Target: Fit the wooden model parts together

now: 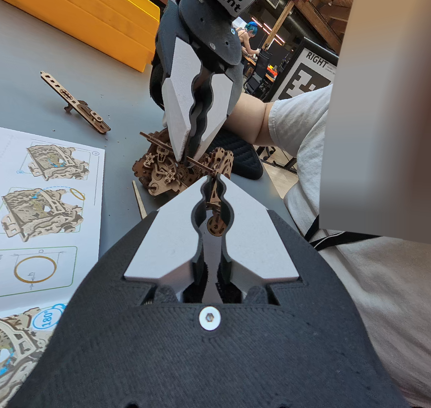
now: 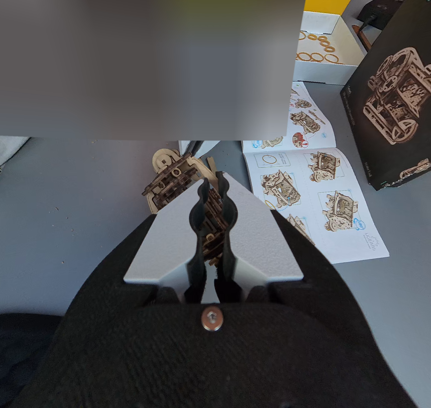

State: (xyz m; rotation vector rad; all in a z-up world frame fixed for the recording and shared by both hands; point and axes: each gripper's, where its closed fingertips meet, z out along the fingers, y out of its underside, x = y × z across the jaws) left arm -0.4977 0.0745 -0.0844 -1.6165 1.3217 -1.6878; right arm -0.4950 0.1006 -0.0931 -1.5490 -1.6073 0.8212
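each gripper, left gripper (image 1: 211,179) and right gripper (image 2: 213,175), has a black ribbed printed body, two pale grey wedge fingers (image 1: 172,240) with wavy black pads, and one silver hex screw (image 1: 209,319) below the fingers. the wearer's sleeve (image 1: 300,126) is white.

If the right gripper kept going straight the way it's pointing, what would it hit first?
The right gripper points steeply down at the brown wooden gear model and already looks to be touching its thin rod, so probably the model body, then the grey table.
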